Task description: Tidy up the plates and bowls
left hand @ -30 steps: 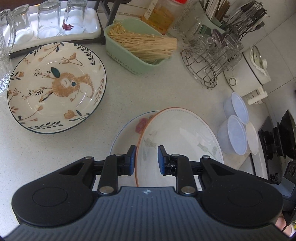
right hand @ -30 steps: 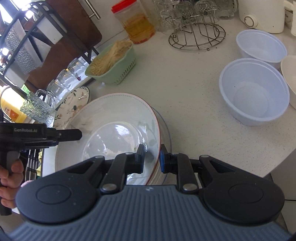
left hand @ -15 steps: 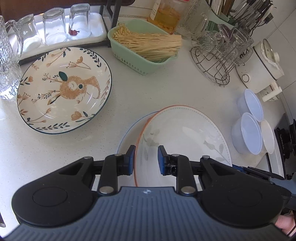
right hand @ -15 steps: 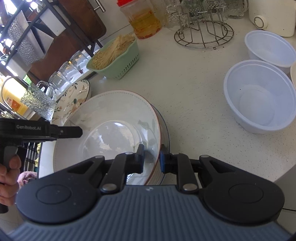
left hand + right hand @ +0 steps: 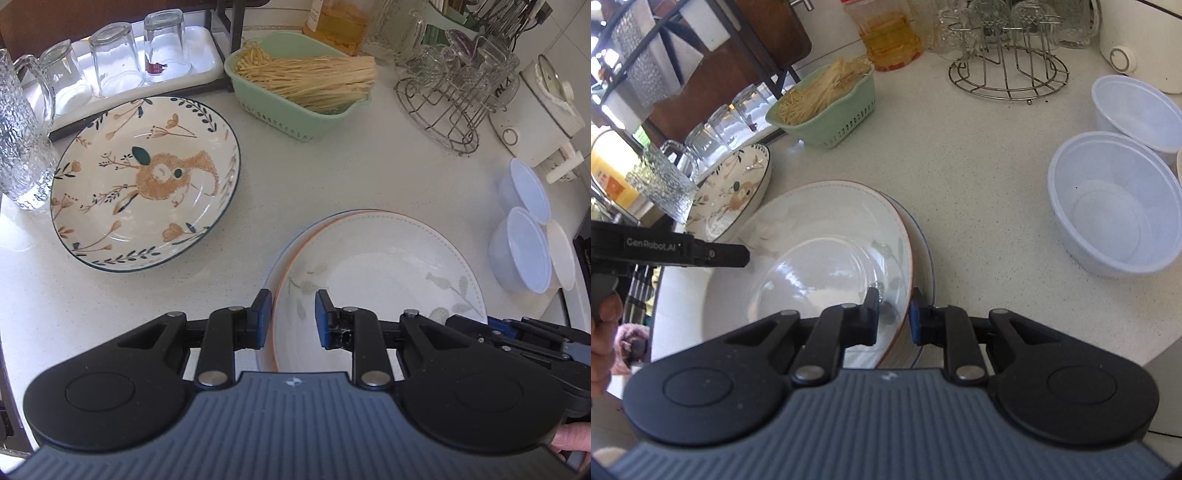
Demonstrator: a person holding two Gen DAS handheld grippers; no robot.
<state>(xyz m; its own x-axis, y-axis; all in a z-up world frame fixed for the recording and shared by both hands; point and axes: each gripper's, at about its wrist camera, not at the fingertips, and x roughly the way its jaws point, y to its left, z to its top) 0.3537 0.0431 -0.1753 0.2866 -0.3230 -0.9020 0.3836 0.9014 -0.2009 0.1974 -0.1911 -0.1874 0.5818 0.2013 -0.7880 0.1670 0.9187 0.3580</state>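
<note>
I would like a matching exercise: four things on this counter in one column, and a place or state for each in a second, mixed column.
1 orange-rimmed plate
2 rabbit plate
3 green basket
4 glasses

A upside down on a white tray
B full of dry noodles
C gripped at its rim by both grippers
D alone beside the glass mug

Pairs: 1-C, 2-D, 3-B, 4-A

A white speckled countertop (image 5: 332, 177) fills the view under bright daylight, with a dark metal rack (image 5: 665, 55) and brown wood panel (image 5: 713, 85) along its far-left edge and pale wall tiles (image 5: 569, 22) at its far-right corner.
</note>
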